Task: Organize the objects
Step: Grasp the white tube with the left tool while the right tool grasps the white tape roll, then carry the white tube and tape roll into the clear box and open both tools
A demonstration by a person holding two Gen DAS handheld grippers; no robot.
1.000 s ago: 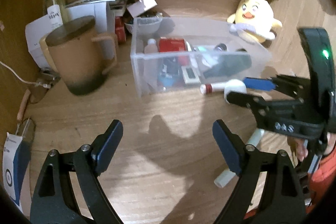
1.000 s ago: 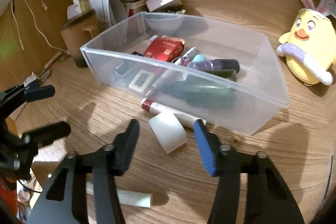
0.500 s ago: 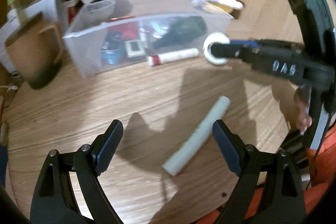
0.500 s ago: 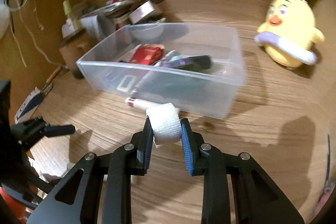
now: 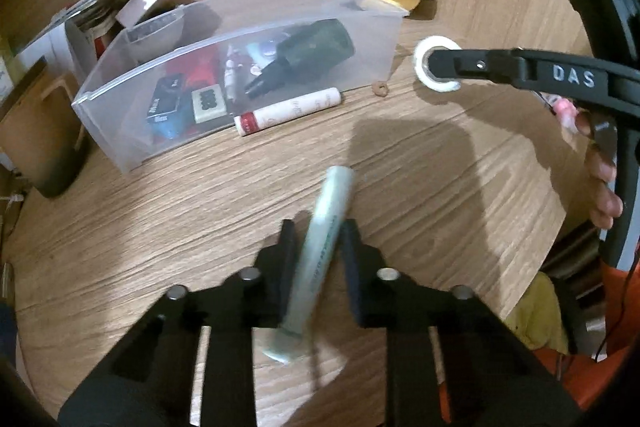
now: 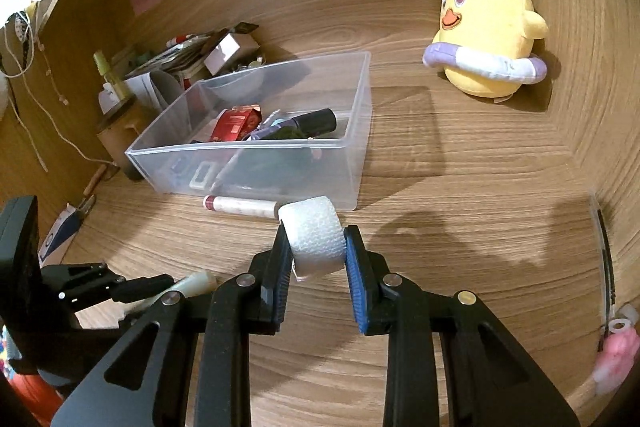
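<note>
Since the earlier frames both claws have gone from spread over the desk to closing in: the left gripper [image 5: 316, 247], wide apart a second ago, now has its jaws closing on one pale green tube [image 5: 320, 247], which lies on the desk between the pads and runs forward past them; the right gripper [image 6: 316, 247] already pinches one white roll of tape [image 6: 314, 235] and holds it clear of the wood, near the front right corner of the bin

Left to right, right wrist view: one brown mug [image 6: 120, 135] at the far left edge; a heap of papers and boxes behind it, not countable; one clear plastic bin [image 6: 360, 131] in the middle holding several small items, among them one red packet [image 6: 236, 123] and one dark bottle [image 6: 316, 121]; one white tube with a red cap [image 6: 240, 206] on the desk [image 6: 460, 227], just beside the bin's front wall; one yellow chick toy [image 6: 484, 39] with rabbit ears at the back right, well apart from the bin

Wall notes: three seen, one pink, one green, one orange

Left wrist view: fingers of one hand [image 5: 604, 187] wrap the right gripper's handle at the right edge
</note>
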